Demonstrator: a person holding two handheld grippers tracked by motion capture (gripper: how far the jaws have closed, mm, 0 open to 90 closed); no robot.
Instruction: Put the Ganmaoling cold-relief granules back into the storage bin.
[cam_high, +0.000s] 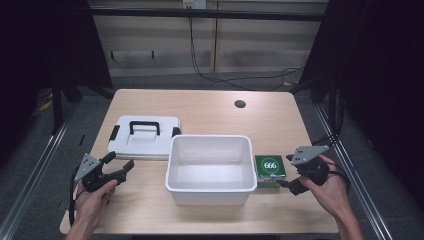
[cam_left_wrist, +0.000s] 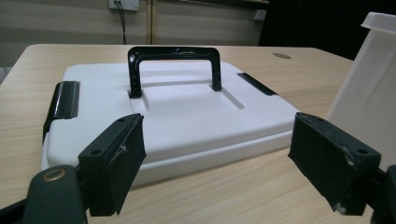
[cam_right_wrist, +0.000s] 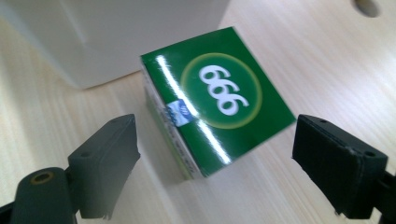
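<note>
Green and glossy, the small box (cam_right_wrist: 217, 100) with the number 666 on its top lies on the desk (cam_high: 210, 107), just beside the white tub (cam_high: 210, 170) at the tub's 3 o'clock side. The right gripper (cam_high: 295, 175) is at the 3 o'clock side of the box, and in the right gripper view its jaws are spread wide, one on each side of the box but not touching it. The step in hand seems to be the reach for the box. The next move probably calls for sliding the jaws further forward around the box and closing them on two opposite sides; the box sits a little turned between them, so the hand may need a small twist first. The tub wall is very close behind the box and could block the far jaw.

The left gripper (cam_high: 107, 172) waits at about 9 o'clock of the tub, jaws released and grasping nothing, pointing at the white lid (cam_left_wrist: 173, 109) with its black handle (cam_left_wrist: 175, 67). The lid lies flat at 10 o'clock of the tub, and the tub looks empty.
</note>
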